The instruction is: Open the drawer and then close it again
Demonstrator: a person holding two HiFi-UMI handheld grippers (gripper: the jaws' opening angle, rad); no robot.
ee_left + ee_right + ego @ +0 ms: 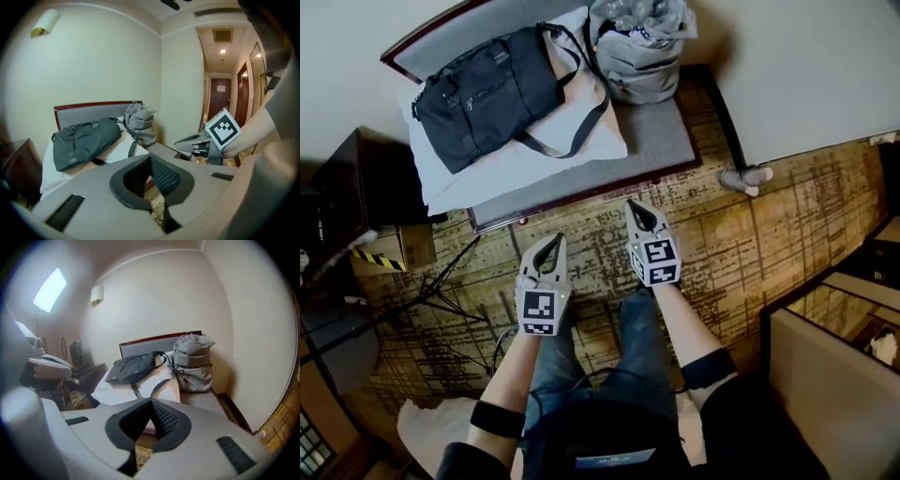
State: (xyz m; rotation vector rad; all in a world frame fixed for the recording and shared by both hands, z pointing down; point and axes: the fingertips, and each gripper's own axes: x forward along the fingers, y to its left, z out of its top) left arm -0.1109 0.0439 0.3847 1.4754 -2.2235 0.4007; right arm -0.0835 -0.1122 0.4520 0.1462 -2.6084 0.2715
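No drawer shows plainly in any view; a dark wooden cabinet stands at the left edge of the head view. My left gripper is held over the patterned carpet, jaws shut and empty, pointing toward the bench. Beside it, my right gripper is also shut with nothing in it, its tips near the bench's front edge. In the left gripper view the dark pads meet at the tips of the left gripper, and the right gripper hangs at the right. The right gripper shows closed pads too.
A grey-cushioned bench carries a white pillow, a black shoulder bag and a grey backpack. A cardboard box and thin black stand legs lie at the left. A pale counter is at the right.
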